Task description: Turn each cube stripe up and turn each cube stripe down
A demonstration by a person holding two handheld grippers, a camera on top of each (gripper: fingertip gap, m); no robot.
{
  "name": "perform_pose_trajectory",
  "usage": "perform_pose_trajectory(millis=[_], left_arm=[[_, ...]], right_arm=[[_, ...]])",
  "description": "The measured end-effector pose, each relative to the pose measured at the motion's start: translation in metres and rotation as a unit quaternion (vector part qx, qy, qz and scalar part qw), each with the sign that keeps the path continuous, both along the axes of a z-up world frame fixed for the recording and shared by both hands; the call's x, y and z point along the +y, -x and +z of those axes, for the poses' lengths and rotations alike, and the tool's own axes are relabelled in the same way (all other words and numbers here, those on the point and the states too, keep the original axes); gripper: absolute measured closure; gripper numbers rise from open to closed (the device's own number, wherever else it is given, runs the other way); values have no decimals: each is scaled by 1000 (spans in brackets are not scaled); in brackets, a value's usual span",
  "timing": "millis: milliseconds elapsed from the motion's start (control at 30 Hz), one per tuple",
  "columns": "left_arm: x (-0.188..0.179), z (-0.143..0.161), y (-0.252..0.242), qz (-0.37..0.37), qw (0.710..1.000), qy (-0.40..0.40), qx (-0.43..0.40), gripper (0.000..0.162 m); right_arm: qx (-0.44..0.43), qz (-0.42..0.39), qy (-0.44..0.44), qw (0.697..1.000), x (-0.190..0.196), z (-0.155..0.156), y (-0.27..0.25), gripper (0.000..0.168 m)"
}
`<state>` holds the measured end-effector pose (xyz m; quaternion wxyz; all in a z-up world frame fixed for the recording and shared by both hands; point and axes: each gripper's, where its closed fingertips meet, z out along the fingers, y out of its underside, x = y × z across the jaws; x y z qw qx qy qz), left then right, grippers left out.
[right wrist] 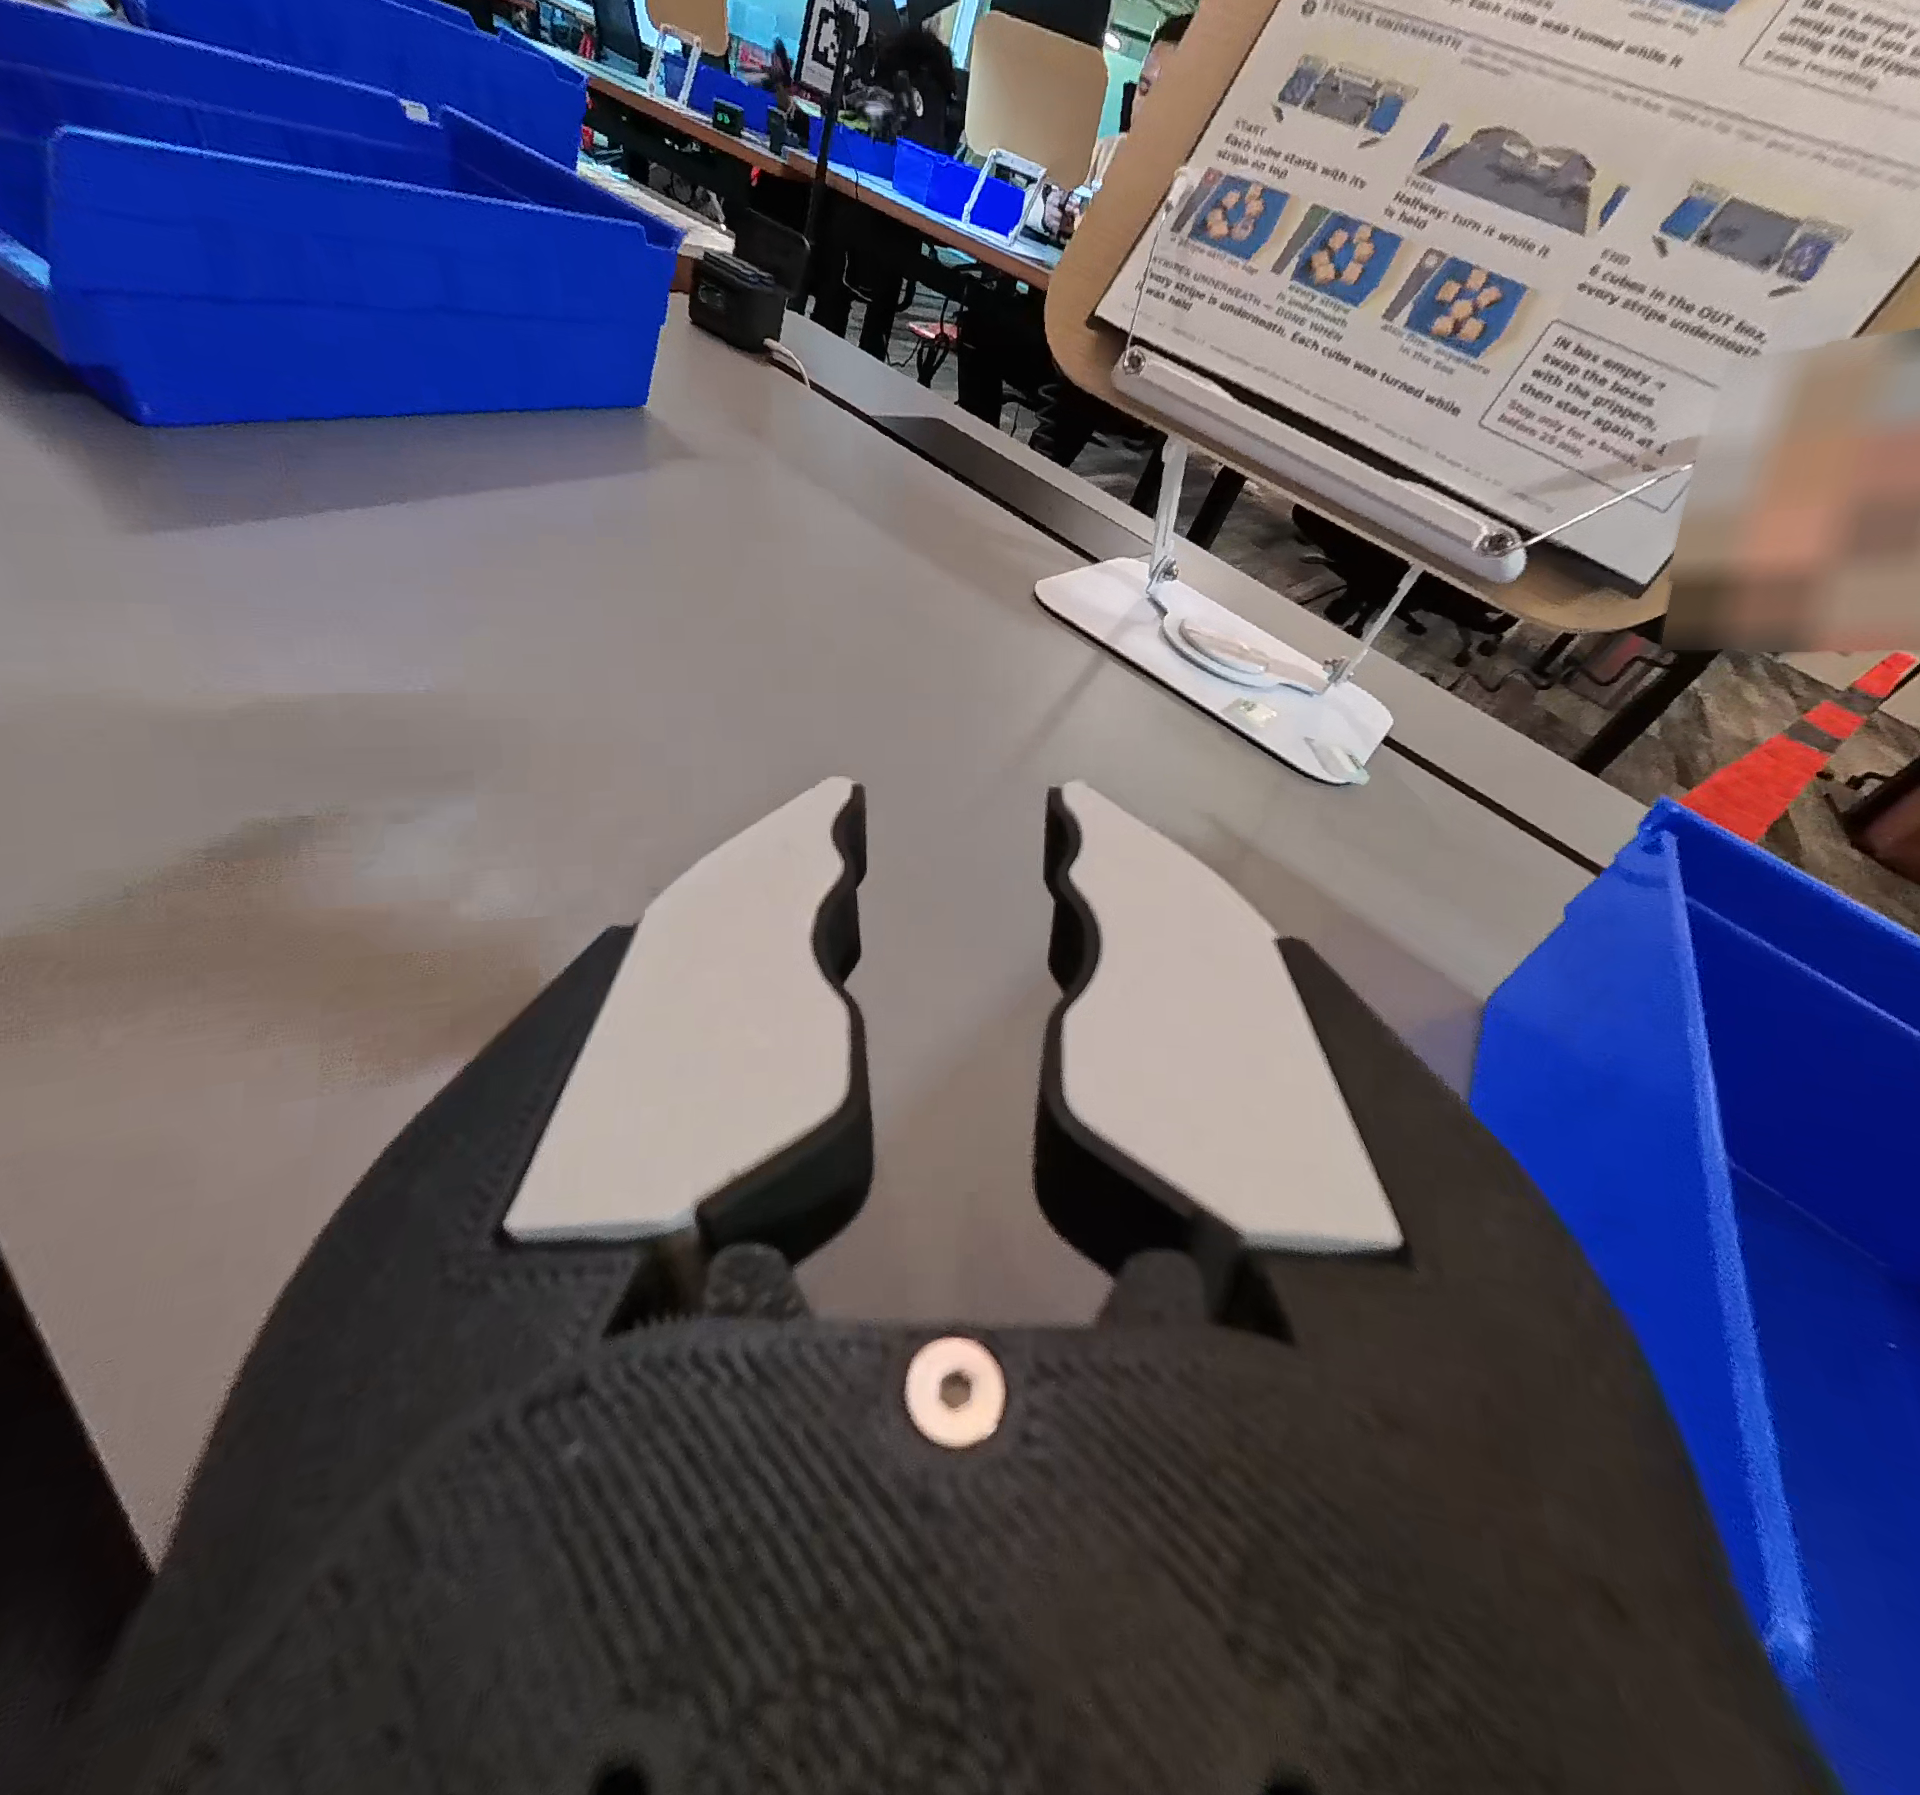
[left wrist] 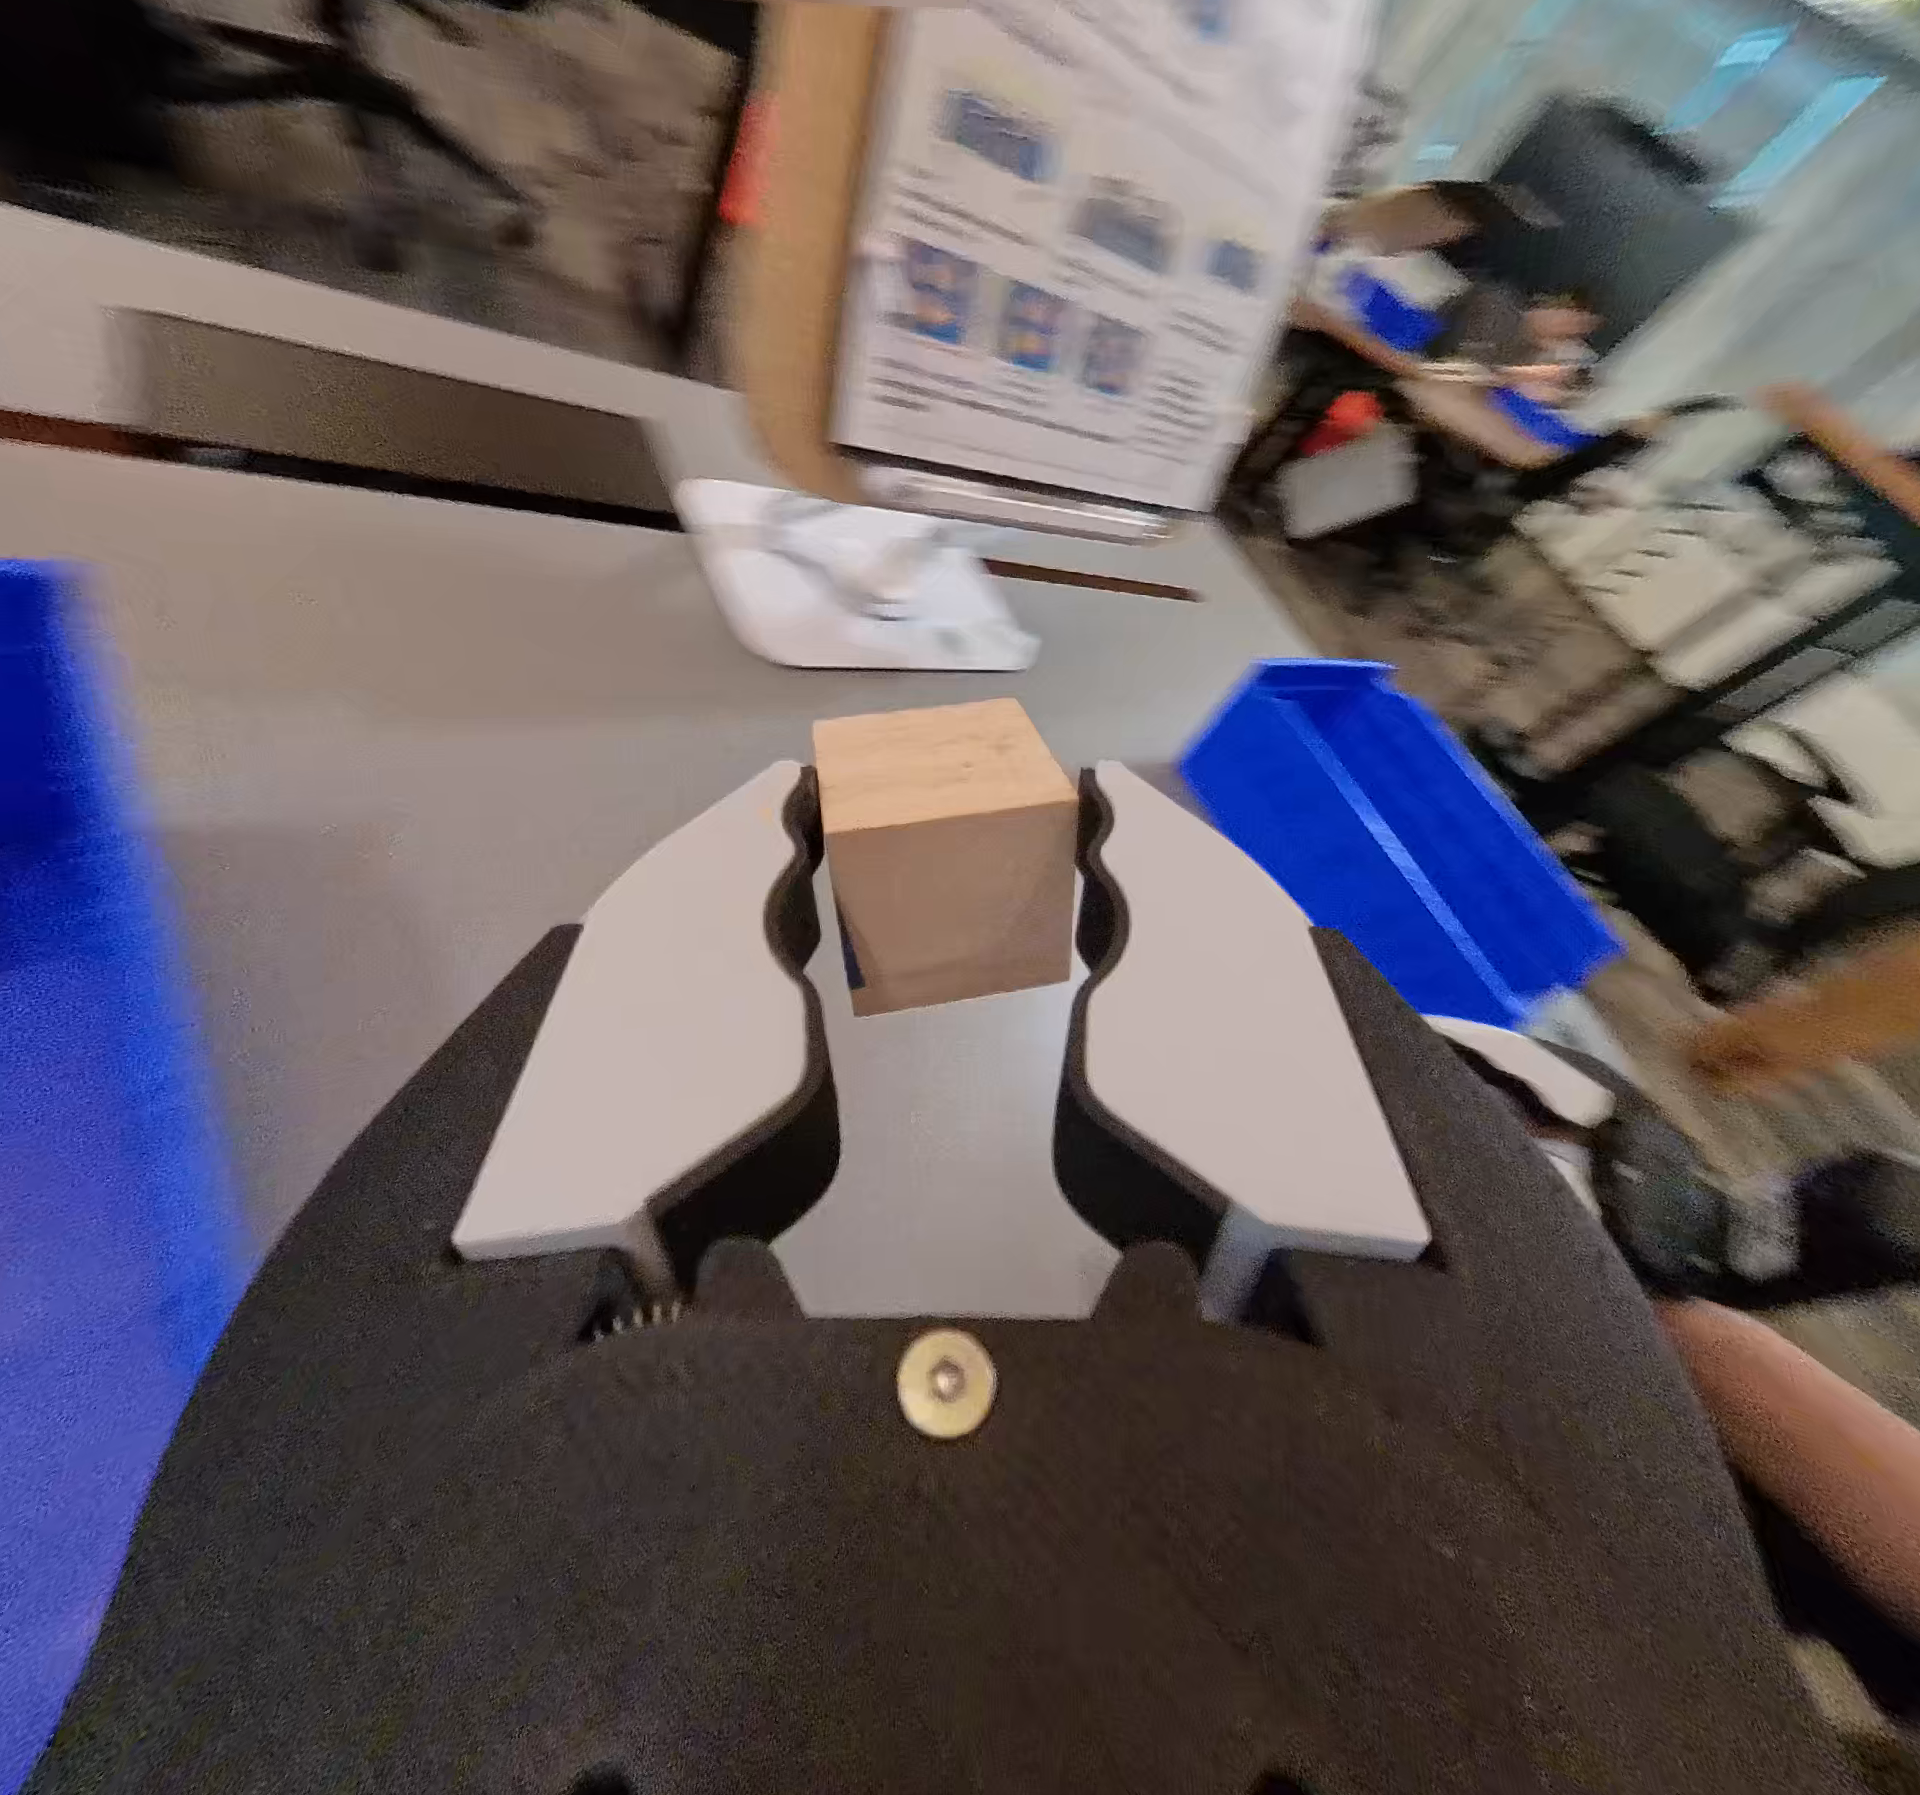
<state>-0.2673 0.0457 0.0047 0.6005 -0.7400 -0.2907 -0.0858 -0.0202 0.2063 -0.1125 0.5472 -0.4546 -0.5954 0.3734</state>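
The wooden cube [left wrist: 948,857] sits dead centre of the left wrist view, lifted clear of the grey bench [left wrist: 436,758] and tilted, pinched between the tips of the left claw [left wrist: 940,810]. A sliver of blue shows at its lower left edge (that may be the stripe, too little shows to be sure). Judging by the tilt, this is mid-turn, so the grip should stay firm and square on opposite faces while the wrist rolls; a corner-heavy hold could let it pivot out. The blue bin [left wrist: 1392,831] waits just right of the claw, another blue bin wall [left wrist: 62,1018] fills the left edge. Over in the right wrist view, the right claw [right wrist: 954,795] hangs spread and empty above the bench, with the instruction stand [right wrist: 1226,665] at upper right.
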Motion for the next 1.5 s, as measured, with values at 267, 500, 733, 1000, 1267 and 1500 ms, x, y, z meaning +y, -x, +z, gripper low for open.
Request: perform_pose_trajectory(millis=[267, 500, 733, 1000, 1267, 1500], left_arm=[[129, -17, -140, -167, 960, -223, 0, 115], [173, -69, -226, -255, 933, -219, -127, 114], [174, -77, -236, -263, 924, -227, -161, 115], [174, -85, -255, -314, 891, -235, -229, 115], [172, -84, -257, -332, 876, -243, -251, 114], [168, -79, -256, -344, 857, -265, -277, 110]], right_arm=[[39, -7, 57, 998, 7, 15, -7, 128], [56, 5, 81, 995, 8, 21, -10, 119], [64, 19, 71, 995, 1, 24, -9, 116], [57, 27, 72, 995, 1, 21, -8, 120], [53, 33, 70, 996, 0, 26, -10, 121], [63, 41, 102, 992, 5, 38, -15, 122]])
